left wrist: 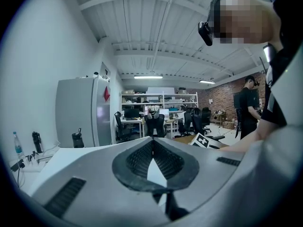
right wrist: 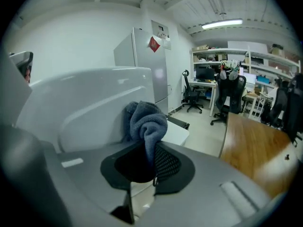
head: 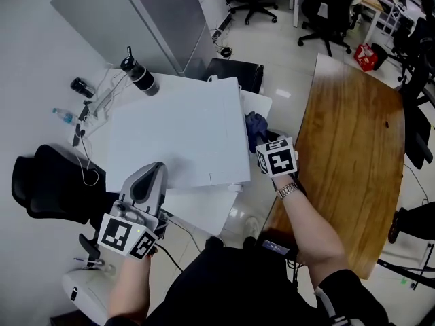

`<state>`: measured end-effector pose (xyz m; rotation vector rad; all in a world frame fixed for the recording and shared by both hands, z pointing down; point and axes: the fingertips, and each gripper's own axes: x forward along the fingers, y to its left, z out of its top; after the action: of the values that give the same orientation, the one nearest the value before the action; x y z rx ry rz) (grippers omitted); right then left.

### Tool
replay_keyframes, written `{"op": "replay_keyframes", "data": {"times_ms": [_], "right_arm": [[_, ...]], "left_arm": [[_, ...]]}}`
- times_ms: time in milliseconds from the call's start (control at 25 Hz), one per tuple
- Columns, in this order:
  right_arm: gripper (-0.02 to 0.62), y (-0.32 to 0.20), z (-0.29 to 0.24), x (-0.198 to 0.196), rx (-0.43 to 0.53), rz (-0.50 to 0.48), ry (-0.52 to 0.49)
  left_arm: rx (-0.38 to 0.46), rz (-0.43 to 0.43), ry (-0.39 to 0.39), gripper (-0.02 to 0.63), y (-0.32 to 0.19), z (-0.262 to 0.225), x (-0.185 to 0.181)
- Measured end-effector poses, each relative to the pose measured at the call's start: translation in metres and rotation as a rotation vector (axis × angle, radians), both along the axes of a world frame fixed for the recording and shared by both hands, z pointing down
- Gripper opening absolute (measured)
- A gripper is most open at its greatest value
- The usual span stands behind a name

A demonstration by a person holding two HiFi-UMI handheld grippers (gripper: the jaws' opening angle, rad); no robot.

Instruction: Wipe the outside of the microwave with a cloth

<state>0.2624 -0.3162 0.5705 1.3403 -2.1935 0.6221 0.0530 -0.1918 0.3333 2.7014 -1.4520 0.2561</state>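
Beside the white microwave (head: 177,138), bunched blue-grey cloth (right wrist: 147,122) clamped in right gripper (right wrist: 152,160); left gripper (left wrist: 152,150) closed.

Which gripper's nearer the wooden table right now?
Right. The right gripper, shut on the cloth, sits between the microwave and the wooden table; the left gripper is at the microwave's opposite side.

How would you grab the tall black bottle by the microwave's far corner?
Probably around the black bottle's round middle, with the jaws level and coming in from the side. It stands upright, and its cap with the little loop looks too narrow to pinch well.
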Motion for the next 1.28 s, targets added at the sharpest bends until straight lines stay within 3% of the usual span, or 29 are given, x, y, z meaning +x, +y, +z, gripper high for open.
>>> {"op": "replay_keyframes", "data": {"times_ms": [720, 1280], "right_arm": [[0.055, 0.000, 0.081, 0.000, -0.119, -0.025, 0.088], [0.055, -0.001, 0.101, 0.006, -0.152, -0.025, 0.142]], "left_arm": [[-0.022, -0.077, -0.023, 0.005, 0.018, 0.008, -0.018], [-0.034, -0.134, -0.030, 0.005, 0.029, 0.012, -0.036]]}}
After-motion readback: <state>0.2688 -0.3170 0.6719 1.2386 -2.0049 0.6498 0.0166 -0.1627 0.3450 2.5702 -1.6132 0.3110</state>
